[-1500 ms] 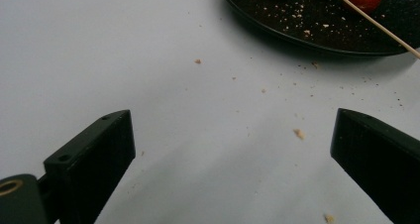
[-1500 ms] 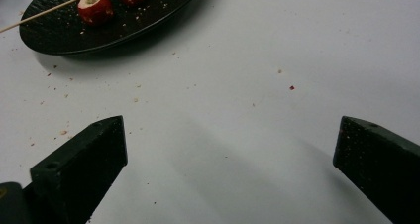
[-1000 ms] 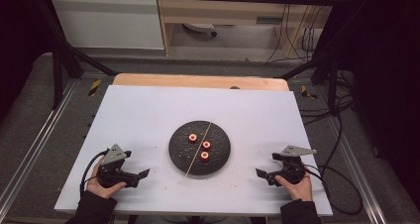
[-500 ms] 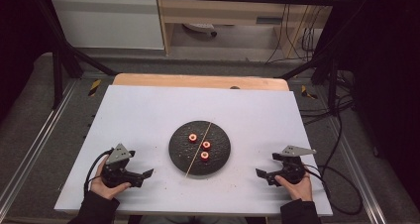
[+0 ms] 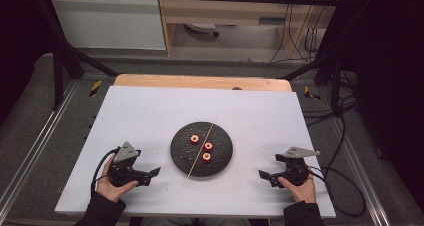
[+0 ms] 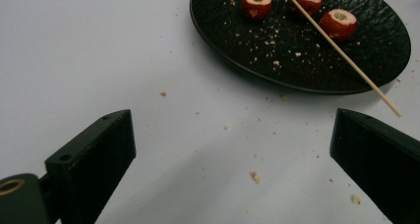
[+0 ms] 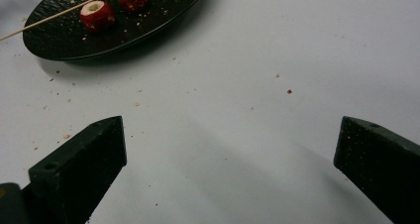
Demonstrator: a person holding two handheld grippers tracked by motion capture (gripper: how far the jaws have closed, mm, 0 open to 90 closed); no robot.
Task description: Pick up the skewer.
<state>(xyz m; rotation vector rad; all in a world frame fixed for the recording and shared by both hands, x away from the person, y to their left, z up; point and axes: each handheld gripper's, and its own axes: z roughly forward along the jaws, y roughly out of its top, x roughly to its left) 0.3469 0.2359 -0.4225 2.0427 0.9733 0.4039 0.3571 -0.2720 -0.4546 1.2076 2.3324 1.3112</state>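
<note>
Evidently start of work: left claw [image 5: 152,175] and right claw [image 5: 265,175] rest on white worktop [image 5: 150,111], jaws wide apart, empty. Black plate [image 5: 180,151] between them holds three red fruit pieces [image 5: 208,146] and skewer [image 5: 200,151]. Next move likely needs reach inward, pinching skewer.

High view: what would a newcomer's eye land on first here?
The black plate at the middle of the white table draws the eye, with three red hollowed fruit pieces on it and a thin wooden skewer lying across it, its near end past the rim. To either side, the left gripper and right gripper rest open, apart from the plate.
</note>
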